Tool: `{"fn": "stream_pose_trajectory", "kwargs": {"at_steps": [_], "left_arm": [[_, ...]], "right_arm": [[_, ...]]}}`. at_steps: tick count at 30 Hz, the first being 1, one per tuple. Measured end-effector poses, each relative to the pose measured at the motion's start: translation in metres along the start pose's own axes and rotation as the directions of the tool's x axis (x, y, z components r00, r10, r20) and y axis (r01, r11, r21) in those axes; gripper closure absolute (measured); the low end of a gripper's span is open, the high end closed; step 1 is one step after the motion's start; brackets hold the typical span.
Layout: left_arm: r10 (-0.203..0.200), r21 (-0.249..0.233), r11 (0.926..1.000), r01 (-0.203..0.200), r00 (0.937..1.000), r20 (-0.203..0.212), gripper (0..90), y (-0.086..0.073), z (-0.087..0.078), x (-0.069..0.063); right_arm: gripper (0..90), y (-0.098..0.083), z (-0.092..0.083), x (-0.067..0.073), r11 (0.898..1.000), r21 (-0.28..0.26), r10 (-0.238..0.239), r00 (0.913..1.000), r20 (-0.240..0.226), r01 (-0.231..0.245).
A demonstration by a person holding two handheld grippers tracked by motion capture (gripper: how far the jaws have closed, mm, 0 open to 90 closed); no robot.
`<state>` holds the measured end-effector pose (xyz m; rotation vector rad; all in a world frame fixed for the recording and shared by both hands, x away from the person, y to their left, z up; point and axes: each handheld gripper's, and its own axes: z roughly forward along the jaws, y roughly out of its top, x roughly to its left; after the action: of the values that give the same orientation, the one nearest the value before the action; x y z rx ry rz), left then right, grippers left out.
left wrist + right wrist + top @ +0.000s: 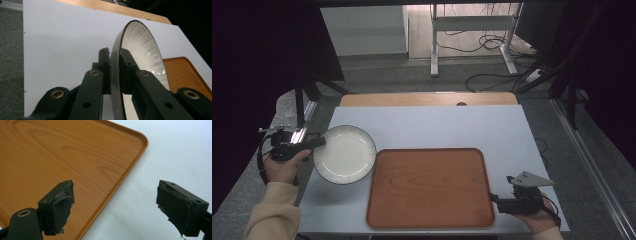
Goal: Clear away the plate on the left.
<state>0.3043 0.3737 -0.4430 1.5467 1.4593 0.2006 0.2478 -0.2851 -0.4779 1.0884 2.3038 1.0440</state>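
From above, a white plate [344, 154] sits at the left of the table [427, 127], its edge over the tray [430, 187] rim; the left gripper [319, 142] pinches its left rim, and the right gripper [493, 198] rests by the tray's right edge. The left gripper view shows both jaws clamped on the plate [140, 50] rim. In the right gripper view, the jaws gape wide over the tray [62, 152] edge.

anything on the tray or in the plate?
Nothing on the tray: bare wood-grain surface in the high view. The plate looks bare white inside; the left gripper is clamped on its left rim, so that bit of rim is covered. What's under either is hidden.
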Motion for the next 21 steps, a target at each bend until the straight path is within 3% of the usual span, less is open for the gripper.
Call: {"fn": "stream_pose_trajectory", "kwargs": {"at_steps": [21], "left_arm": [[0.03, -0.02, 0.9994, -0.029, 0.9978, 0.059, 82.3, 0.002, 0.003, -0.019]], "right_arm": [[15.1, 0.0, -0.001, 0.0, 1.0, -0.004, 0.001, 1.0, 0.003, -0.001]]}}
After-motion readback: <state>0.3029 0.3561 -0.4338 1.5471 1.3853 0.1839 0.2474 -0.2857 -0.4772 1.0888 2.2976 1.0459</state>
